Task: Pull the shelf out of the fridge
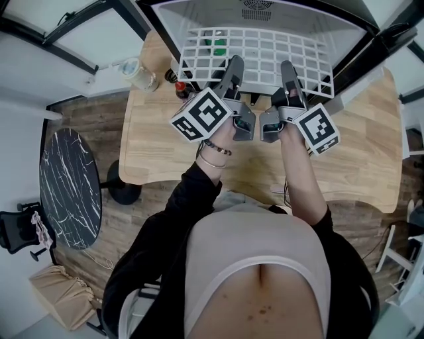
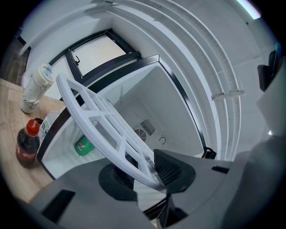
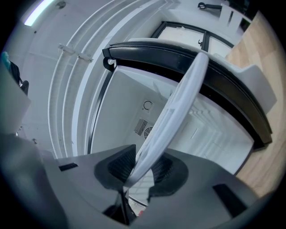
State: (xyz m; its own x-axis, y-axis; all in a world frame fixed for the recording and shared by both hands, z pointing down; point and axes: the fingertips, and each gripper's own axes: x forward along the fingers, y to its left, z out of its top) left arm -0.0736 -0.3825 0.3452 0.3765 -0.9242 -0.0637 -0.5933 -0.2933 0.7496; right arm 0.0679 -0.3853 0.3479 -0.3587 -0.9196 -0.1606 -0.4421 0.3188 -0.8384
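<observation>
White grid shelf (image 1: pixel 255 49) sits partly out of the fridge (image 1: pixel 311 16), its near edge over the table (image 1: pixel 358 145). Left gripper (image 1: pixel 234 65) is clamped on that near edge, and right gripper (image 1: pixel 289 69) is pinched on it too, just to the right. I judge the pull half done. I want both hands drawing straight toward the near side together, level, so nothing skews and jams in the rails.
</observation>
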